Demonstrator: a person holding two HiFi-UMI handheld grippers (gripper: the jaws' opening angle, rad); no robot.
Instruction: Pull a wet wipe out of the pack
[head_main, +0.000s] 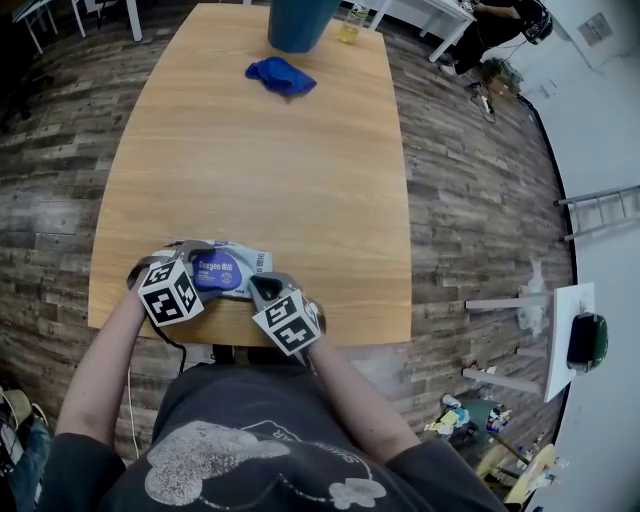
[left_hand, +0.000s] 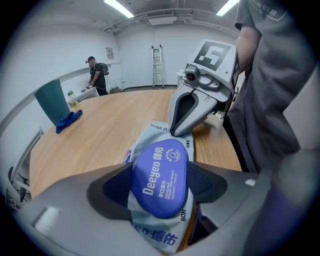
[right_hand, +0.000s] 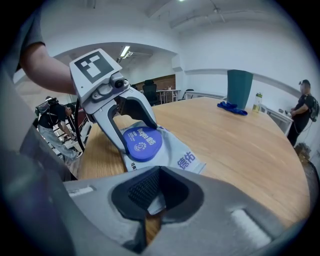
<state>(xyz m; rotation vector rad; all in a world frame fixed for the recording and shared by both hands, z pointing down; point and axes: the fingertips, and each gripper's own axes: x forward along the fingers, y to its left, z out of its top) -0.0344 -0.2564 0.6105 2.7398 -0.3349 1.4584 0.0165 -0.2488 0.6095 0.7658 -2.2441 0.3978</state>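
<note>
Both grippers are holding the wet wipe pack (head_main: 228, 268) at the near edge of the table (head_main: 260, 150).
The left gripper (left_hand: 158, 186) is clamping the pack's purple lid (left_hand: 161, 160) between wide-set jaws; the right gripper (right_hand: 156, 199) is pinching the pack's end, jaws nearly together.

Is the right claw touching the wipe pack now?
Touching. The right gripper view shows the right claw shut on a pale corner of the wipe pack; the left gripper view shows its tips on the pack's far end.
</note>
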